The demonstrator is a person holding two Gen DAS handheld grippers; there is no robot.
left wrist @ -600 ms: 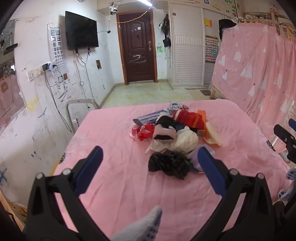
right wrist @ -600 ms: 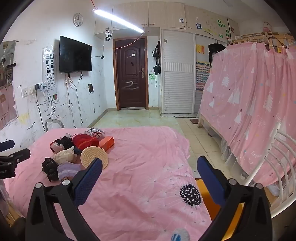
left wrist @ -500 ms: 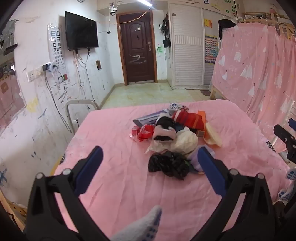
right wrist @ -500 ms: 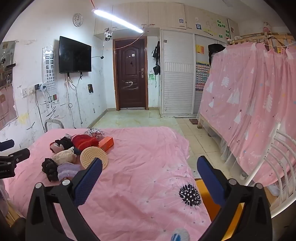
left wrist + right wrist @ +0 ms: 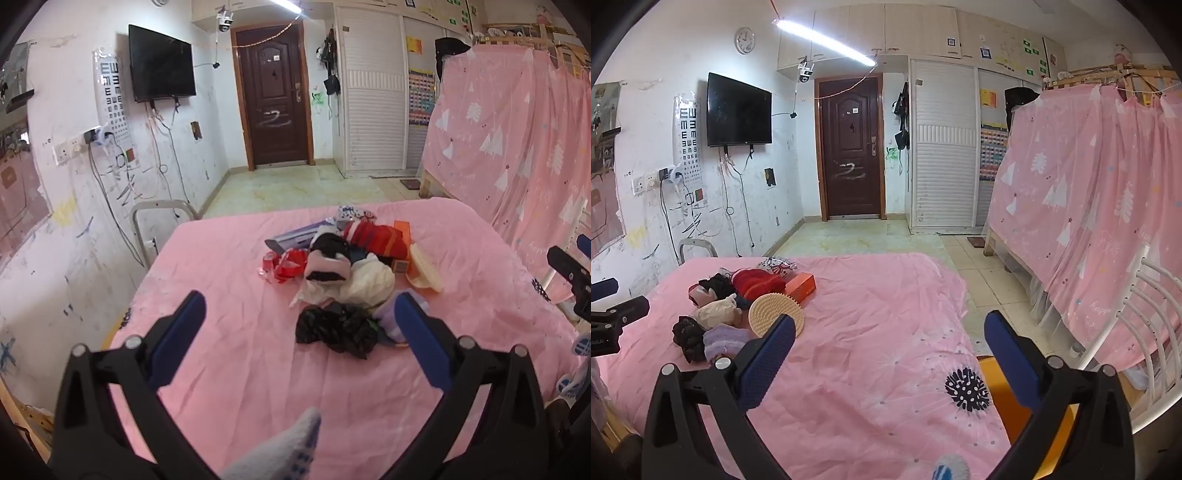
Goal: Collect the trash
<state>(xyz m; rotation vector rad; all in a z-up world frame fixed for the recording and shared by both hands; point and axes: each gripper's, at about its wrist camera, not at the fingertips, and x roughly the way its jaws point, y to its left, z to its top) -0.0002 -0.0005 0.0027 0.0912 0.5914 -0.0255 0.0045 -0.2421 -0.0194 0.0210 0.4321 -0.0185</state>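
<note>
**Both claws hanging open short of the heap on the pink bed**

I am holding the left gripper (image 5: 295, 332) tipped down over the pink bedsheet (image 5: 229, 266), its blue-padded jaws standing wide with nothing between them. I judge they are spread like this to be ready for the first pick, which has not yet begun. Just ahead of this claw, toward its right finger, the crumpled black plastic bag (image 5: 338, 328) is lying nearest; a pale purple fuzzy bundle (image 5: 388, 317) is sitting partly behind that right finger. Further ahead, the red crinkled foil wrapper (image 5: 286, 264) is lying to the left, the wad of cream paper (image 5: 369, 282) in the middle, and the round cream plastic brush (image 5: 424, 267) to the right. Everything is bunched in one heap, so trash and keepers are touching.

I am keeping the right gripper (image 5: 890, 354) open and empty too, well to the right of the heap, aimed at bare sheet. From its view the heap is sitting ahead of its left finger, and the orange cardboard box (image 5: 803, 286) and the brush face (image 5: 775, 314) are showing plainly there, while the foil wrapper is hidden. Only the left view is showing that wrapper and a grey sock toe (image 5: 280, 454) poking in below the claw.
</note>
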